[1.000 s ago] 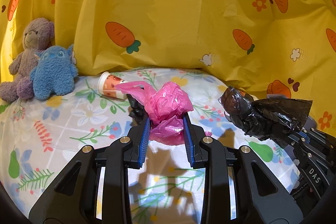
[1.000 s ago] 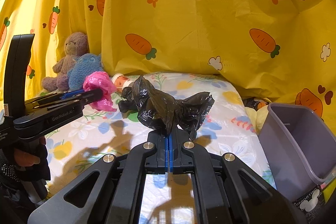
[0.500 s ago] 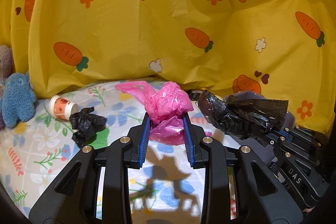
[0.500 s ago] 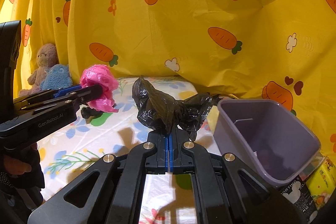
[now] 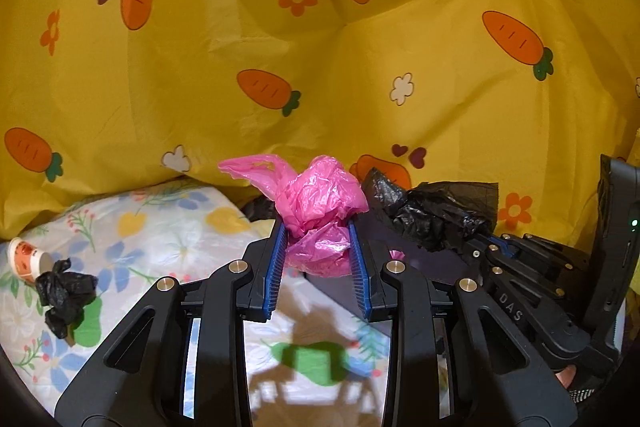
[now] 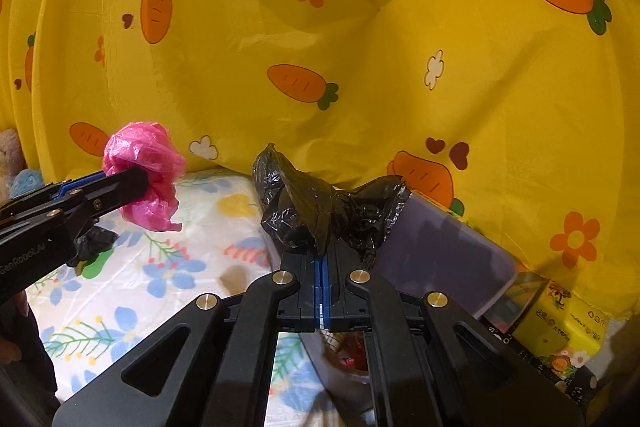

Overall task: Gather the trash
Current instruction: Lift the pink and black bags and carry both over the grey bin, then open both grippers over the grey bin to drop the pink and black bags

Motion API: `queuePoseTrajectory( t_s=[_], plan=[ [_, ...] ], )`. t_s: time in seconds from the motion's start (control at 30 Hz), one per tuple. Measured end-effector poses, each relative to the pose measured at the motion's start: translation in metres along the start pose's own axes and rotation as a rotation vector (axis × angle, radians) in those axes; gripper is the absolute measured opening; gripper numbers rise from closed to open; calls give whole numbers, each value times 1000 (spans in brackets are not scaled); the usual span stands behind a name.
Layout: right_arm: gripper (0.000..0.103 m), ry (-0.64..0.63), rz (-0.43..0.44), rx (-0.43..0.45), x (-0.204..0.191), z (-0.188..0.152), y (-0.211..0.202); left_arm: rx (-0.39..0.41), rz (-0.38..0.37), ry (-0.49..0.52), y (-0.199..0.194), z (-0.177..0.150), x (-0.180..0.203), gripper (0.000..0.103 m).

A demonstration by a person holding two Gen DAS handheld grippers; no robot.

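Observation:
My left gripper (image 5: 320,243) is shut on a crumpled pink plastic bag (image 5: 320,203), held in the air; the bag shows in the right wrist view (image 6: 144,163) too. My right gripper (image 6: 322,267) is shut on a crumpled black plastic bag (image 6: 316,207), held over the near rim of a grey-purple bin (image 6: 448,251). The black bag (image 5: 436,211) and right gripper (image 5: 480,247) show at the right of the left wrist view. Another black bag (image 5: 64,295) and a paper cup (image 5: 26,259) lie on the floral bed (image 5: 168,227).
A yellow carrot-print curtain (image 6: 360,47) hangs behind everything. A yellow box (image 6: 560,323) stands right of the bin. Soft toys (image 6: 16,167) sit at the far left edge of the bed.
Both grippers have swung right with their bags. The bin is now close under the right gripper, and the cup and loose black bag have slid to the left edge.

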State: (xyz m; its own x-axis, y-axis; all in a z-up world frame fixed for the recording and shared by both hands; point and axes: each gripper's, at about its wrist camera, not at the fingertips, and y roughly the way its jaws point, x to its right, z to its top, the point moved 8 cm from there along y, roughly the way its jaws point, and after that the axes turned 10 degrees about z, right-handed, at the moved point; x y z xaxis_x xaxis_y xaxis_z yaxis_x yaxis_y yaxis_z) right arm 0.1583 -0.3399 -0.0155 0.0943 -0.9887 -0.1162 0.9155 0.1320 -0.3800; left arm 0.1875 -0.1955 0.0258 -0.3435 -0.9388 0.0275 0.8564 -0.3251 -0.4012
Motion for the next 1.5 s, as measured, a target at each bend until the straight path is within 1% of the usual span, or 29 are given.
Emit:
queuePoseTrajectory(
  t_s=[0.17, 0.27, 0.43, 0.67, 0.9, 1.07, 1.1, 1.13, 1.17, 1.2, 1.23, 1.27, 1.3, 1.37, 1.4, 1.47, 1.5],
  plan=[
    [2, 32, -46, -28, 23, -5, 7, -9, -103, -10, 17, 6, 28, 29],
    [2, 45, -70, -40, 33, -8, 9, -12, -145, -15, 27, 8, 42, 29],
    [2, 58, -93, -52, 44, -11, 13, -32, -172, -2, 44, 5, 58, 30],
    [2, 62, -102, -57, 51, -14, 14, -83, -227, -42, 64, -1, 68, 30],
    [2, 61, -113, -58, 55, -15, 16, -116, -238, -54, 77, -10, 71, 30],
    [2, 63, -118, -62, 57, -17, 18, -113, -250, -46, 80, -13, 75, 31],
    [3, 63, -121, -62, 58, -18, 18, -112, -256, -47, 81, -13, 75, 34],
    [5, 64, -122, -62, 59, -18, 18, -110, -261, -46, 81, -13, 75, 36],
    [16, 63, -122, -62, 59, -18, 18, -107, -257, -46, 81, -14, 74, 46],
    [23, 63, -126, -60, 60, -19, 18, -102, -242, -49, 80, -14, 72, 61],
    [36, 60, -132, -57, 60, -19, 17, -94, -231, -57, 79, -13, 68, 67],
    [42, 56, -139, -52, 61, -19, 17, -86, -224, -67, 77, -13, 64, 77],
    [42, 50, -146, -50, 61, -19, 16, -79, -209, -74, 75, -13, 59, 83],
    [46, 43, -159, -47, 62, -20, 15, -63, -159, -80, 72, -13, 46, 88],
    [48, 44, -164, -44, 62, -20, 14, -57, -133, -82, 70, -14, 38, 88],
    [57, 45, -180, -35, 64, -20, 12, -47, -79, -92, 66, -16, 22, 90],
    [58, 44, -192, -30, 64, -20, 11, -45, -57, -101, 63, -18, 15, 90]
  ],
)
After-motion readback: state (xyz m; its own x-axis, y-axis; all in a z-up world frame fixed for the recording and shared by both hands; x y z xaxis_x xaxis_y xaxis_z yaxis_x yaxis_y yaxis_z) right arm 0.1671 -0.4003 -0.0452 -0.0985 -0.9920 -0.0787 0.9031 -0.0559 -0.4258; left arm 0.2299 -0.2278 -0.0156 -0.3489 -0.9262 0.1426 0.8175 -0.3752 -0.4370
